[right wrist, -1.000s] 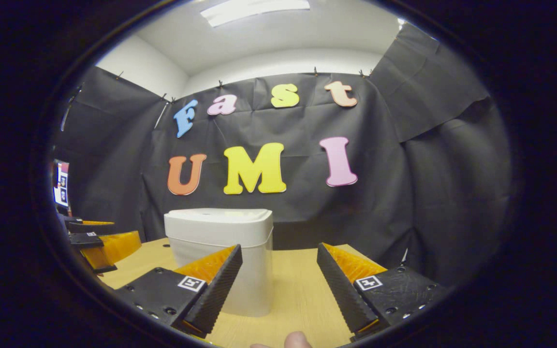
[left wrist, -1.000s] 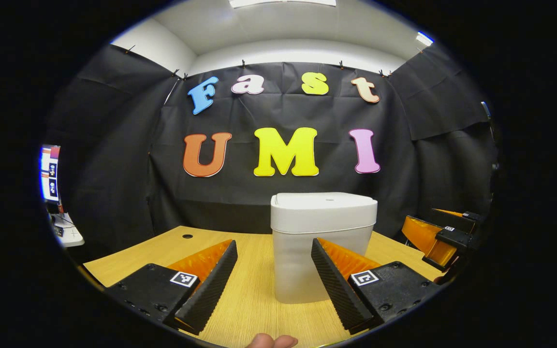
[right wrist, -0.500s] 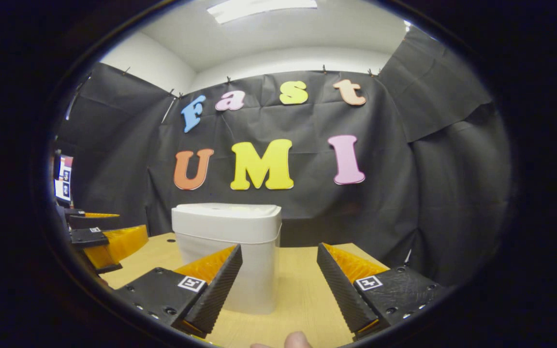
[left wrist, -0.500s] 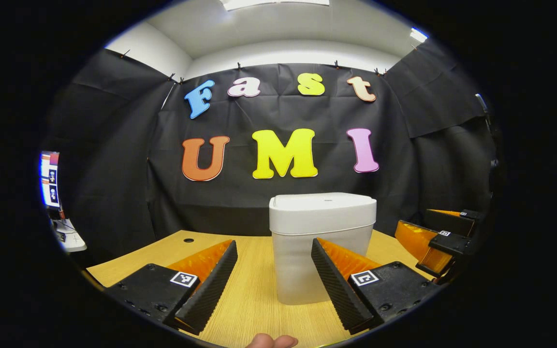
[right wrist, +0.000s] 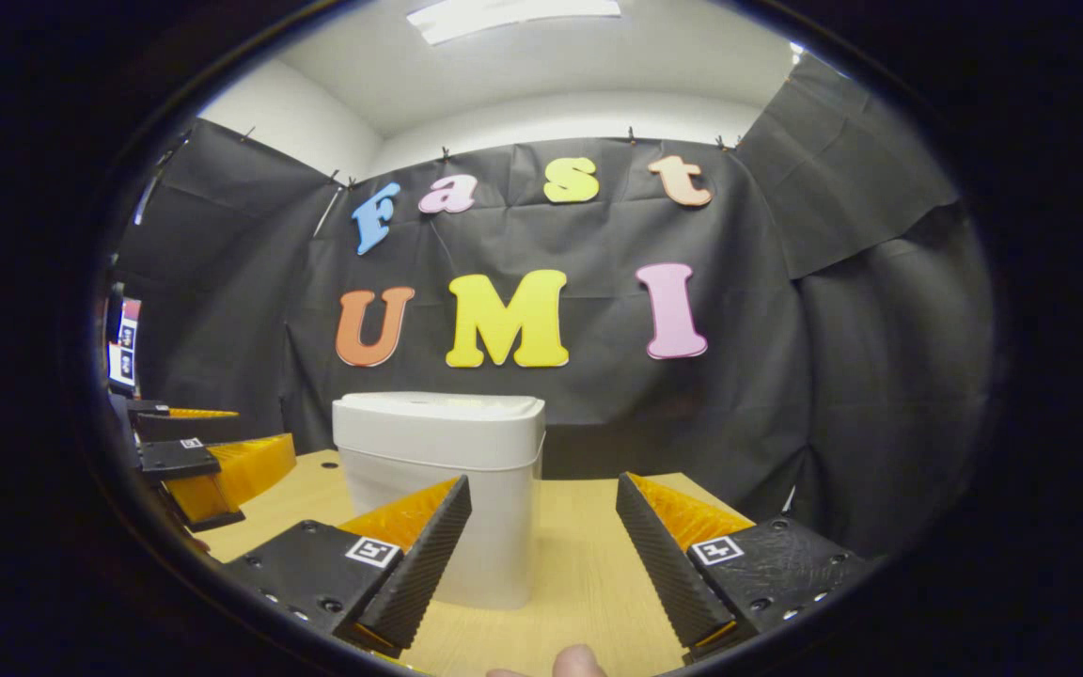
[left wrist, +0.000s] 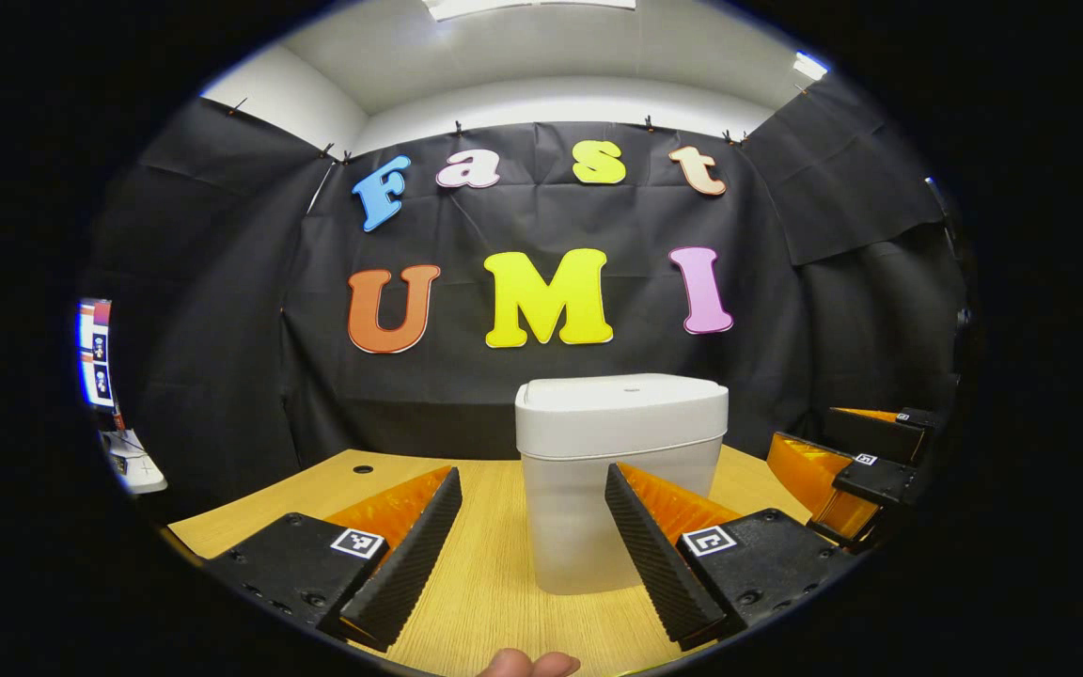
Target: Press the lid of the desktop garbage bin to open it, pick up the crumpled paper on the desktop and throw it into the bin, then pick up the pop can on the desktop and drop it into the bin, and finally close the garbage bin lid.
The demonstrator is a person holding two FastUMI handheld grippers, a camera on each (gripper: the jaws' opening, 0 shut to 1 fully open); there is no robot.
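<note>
A white desktop bin (left wrist: pixel 617 480) stands on the wooden table (left wrist: pixel 494 564) with its lid (left wrist: pixel 621 393) down. In the left gripper view it rises just ahead, a little right of centre, beyond my open left gripper (left wrist: pixel 532 489). The right gripper (left wrist: pixel 856 465) shows at that view's right edge, beside the bin. In the right gripper view the bin (right wrist: pixel 443 494) sits left of centre, behind the left finger of my open right gripper (right wrist: pixel 541 494). The left gripper (right wrist: pixel 198 456) appears at the far left there. Nothing is between either pair of fingers.
Black cloth walls close off the back and sides of the table (right wrist: pixel 579 574). A small round hole (left wrist: pixel 363 468) marks the tabletop at the far left. A screen (left wrist: pixel 95 353) and a white surface (left wrist: pixel 139 470) lie beyond the left wall. A fingertip (left wrist: pixel 527 664) shows at the bottom edge.
Both grippers drifted slightly; the bin slid a little left in the left gripper view and a little right in the right gripper view. Both stayed open and the lid stayed down.
</note>
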